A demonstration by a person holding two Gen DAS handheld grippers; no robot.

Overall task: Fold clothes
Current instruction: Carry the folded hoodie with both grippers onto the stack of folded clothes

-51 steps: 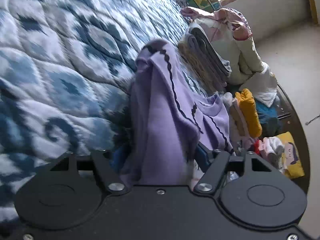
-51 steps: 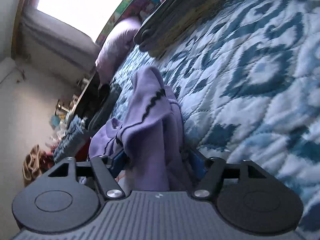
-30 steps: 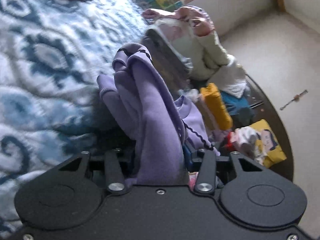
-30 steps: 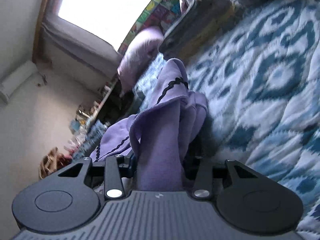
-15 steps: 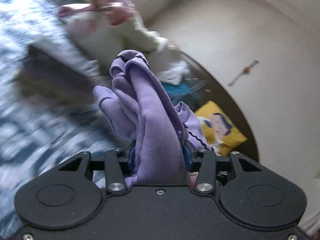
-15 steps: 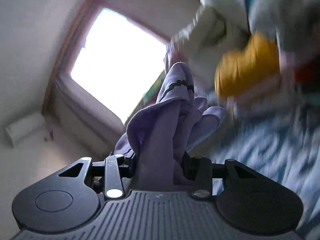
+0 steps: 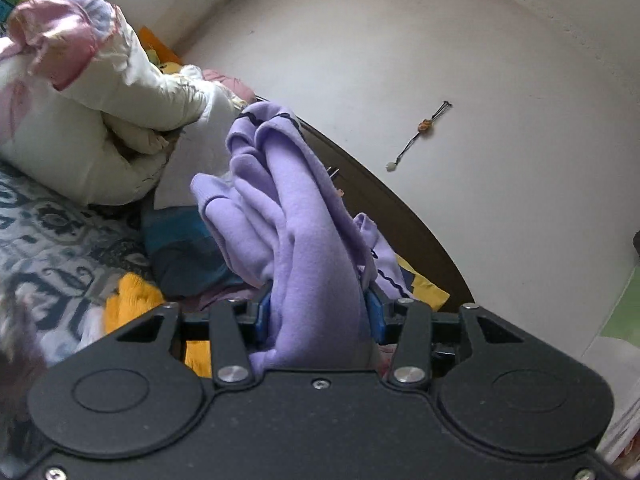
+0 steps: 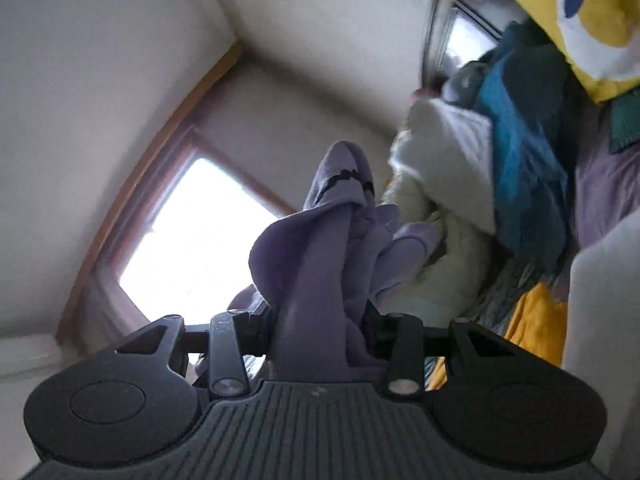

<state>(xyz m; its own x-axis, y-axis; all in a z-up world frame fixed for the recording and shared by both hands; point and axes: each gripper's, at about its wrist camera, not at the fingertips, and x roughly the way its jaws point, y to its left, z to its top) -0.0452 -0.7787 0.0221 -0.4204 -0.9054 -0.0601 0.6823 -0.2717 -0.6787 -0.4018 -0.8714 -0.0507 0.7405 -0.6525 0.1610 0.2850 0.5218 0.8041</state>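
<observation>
A bunched purple garment [image 7: 296, 224] with dark wavy trim sticks up between the jaws of my left gripper [image 7: 318, 314], which is shut on it. The same purple garment [image 8: 320, 264] is clamped in my right gripper [image 8: 320, 324], also shut on it. Both grippers hold it lifted in the air, off the bed. The fingertips are hidden by the cloth in both views.
A pile of clothes lies at the bed's end: a white and pink padded jacket [image 7: 92, 112], a teal garment [image 7: 180, 248], a yellow-orange garment [image 7: 132, 300] and a yellow printed cloth [image 8: 580, 20]. The patterned quilt [image 7: 44, 232] is at left. A dark curved bed frame [image 7: 400, 216], white wall and window [image 8: 192, 244] lie beyond.
Both grippers have lifted the purple garment off the quilt and swung it up and toward the clothes pile and wall. Both grips have stayed shut.
</observation>
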